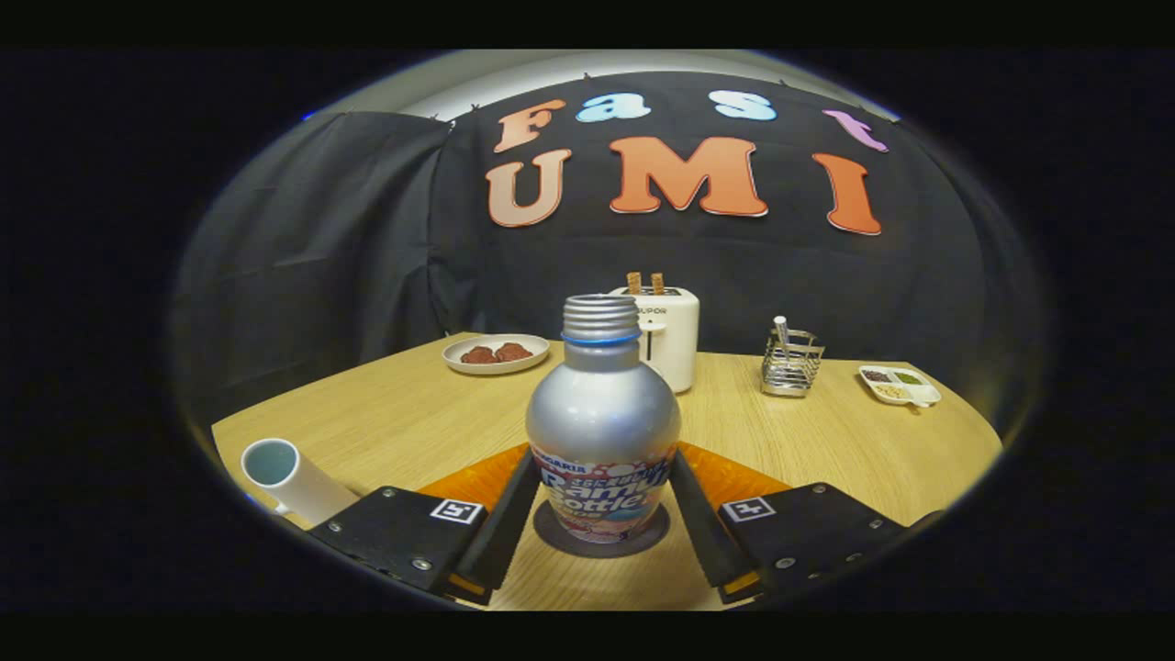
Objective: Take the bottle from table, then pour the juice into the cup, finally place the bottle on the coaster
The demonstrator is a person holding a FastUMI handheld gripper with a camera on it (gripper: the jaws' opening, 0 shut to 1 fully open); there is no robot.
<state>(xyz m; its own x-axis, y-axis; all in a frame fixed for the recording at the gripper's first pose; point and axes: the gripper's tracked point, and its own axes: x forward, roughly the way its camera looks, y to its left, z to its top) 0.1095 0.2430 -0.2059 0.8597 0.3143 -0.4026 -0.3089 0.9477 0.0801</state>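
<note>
A silver bottle [603,413] with a threaded open neck and a printed label stands upright on a dark round coaster [551,532]. My gripper [603,464] has its two black fingers [509,519] against the bottle's lower body, one on each side, shut on it. A white cup [289,476] stands to the left of the left finger, near the table's edge, its opening in view. I cannot see any liquid inside the cup.
An orange mat [734,477] lies on the wooden table [413,422] behind the coaster. Beyond the bottle are a white toaster [675,344], a plate of food [496,353], a wire utensil holder [789,363] and a small divided dish [900,384].
</note>
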